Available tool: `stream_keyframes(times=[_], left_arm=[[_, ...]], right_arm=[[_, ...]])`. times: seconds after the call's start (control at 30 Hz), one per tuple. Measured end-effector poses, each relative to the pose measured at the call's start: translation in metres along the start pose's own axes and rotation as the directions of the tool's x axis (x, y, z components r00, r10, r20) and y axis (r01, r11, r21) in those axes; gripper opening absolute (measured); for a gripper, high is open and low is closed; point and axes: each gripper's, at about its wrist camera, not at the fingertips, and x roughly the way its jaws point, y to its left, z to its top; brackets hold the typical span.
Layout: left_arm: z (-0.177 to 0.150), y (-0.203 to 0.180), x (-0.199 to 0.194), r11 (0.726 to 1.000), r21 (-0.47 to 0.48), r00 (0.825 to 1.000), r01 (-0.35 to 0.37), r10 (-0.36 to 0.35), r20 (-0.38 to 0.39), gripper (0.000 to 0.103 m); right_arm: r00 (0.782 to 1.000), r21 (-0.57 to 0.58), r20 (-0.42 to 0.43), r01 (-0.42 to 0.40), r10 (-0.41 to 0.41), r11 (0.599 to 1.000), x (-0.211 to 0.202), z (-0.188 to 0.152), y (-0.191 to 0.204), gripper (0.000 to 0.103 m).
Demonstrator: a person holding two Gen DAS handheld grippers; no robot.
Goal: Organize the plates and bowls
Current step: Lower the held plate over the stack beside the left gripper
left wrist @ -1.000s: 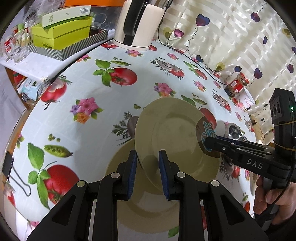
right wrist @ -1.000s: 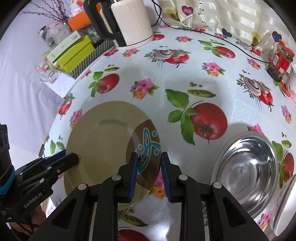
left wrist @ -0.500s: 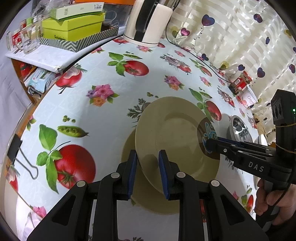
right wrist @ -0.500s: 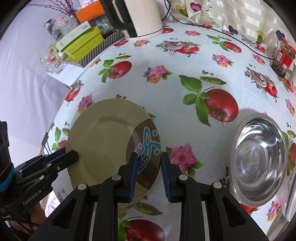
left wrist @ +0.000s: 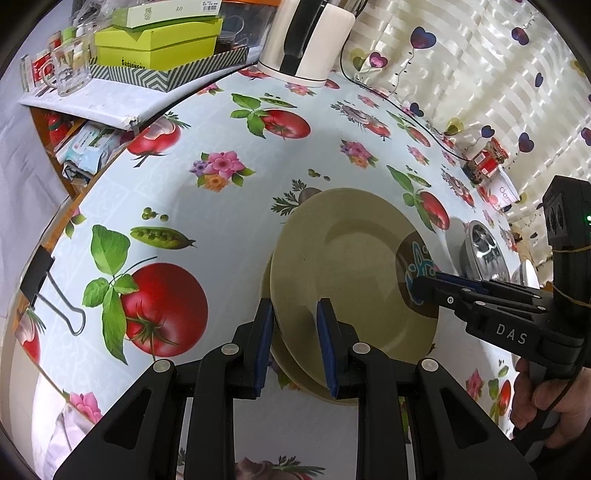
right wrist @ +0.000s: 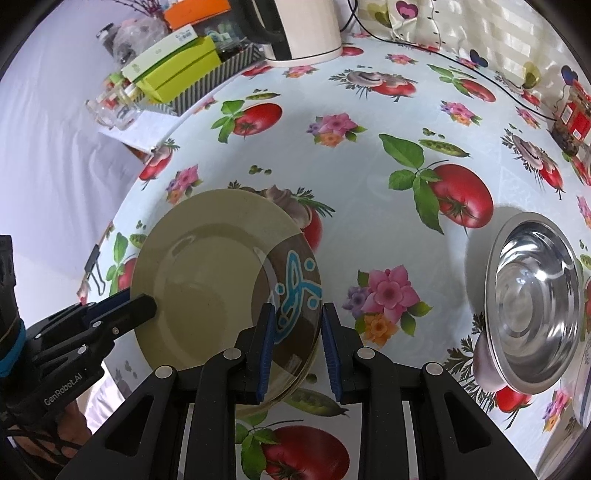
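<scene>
My left tongs [left wrist: 295, 347] are clamped on the near-left rim of the beige plate [left wrist: 343, 273], a smooth, glossy round plate with a brown sector bearing a turquoise squiggle; it hangs tilted just above a second beige plate [left wrist: 295, 376] lying flat on the glossy tomato-and-flower oilcloth [left wrist: 221, 206]; whether the two touch I cannot tell; my right tongs [right wrist: 297, 350] pinch the brown sector of the same plate, jaws narrow, blue pads on either face of the rim. Only the left view shows a black binder clip [left wrist: 40, 273] at the table's edge and my right hand [left wrist: 546, 406] on its grip; only the right view shows the polished steel bowl [right wrist: 535, 310] whole, round and empty, well right of the plates; a white kettle [right wrist: 299, 29] with a black handle stands at the back.
</scene>
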Motion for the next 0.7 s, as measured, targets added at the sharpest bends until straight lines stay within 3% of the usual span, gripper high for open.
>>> stream_keyframes(times=[0.7], left_arm=[[-0.0079,-0.0007,-0.0007,1.0,0.011,1.0,-0.008,0.008,-0.002,0.024]], right_arm=[[0.999,-0.042,-0.013,0.034,-0.034,0.999,0.0046,-0.0041,0.0078,0.027]])
